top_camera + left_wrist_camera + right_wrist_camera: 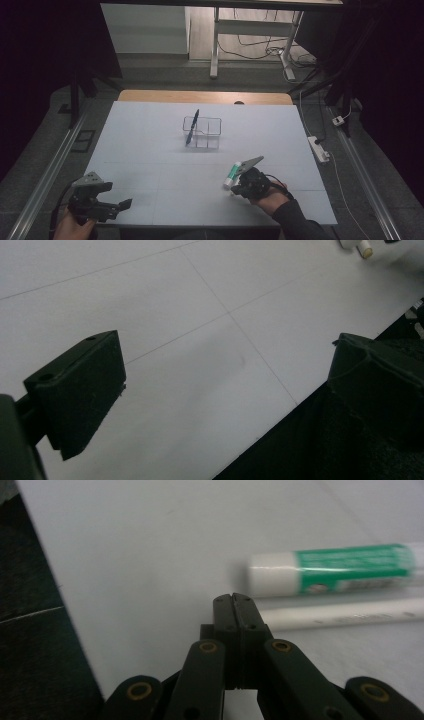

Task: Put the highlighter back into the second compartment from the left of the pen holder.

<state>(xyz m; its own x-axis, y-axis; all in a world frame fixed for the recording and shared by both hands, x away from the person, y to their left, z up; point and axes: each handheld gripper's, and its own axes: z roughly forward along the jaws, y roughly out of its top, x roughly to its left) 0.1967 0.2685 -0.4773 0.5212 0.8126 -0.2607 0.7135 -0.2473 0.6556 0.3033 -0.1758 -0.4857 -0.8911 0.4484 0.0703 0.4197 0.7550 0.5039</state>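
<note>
The right gripper has its black jaws pressed together, holding nothing. Just beyond them on the white surface lie a green-labelled tube and a thin white stick, side by side.

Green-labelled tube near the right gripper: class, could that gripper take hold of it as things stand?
Probably not yet. The right gripper sits close beside the green-labelled tube with nothing between them, but its jaws are pressed shut. A thin white stick lies alongside. It would need to open first.

Both grippers are black, with brass-ringed screws, grey three-cornered plates and trailing black cables; the person's right sleeve is dark.
</note>
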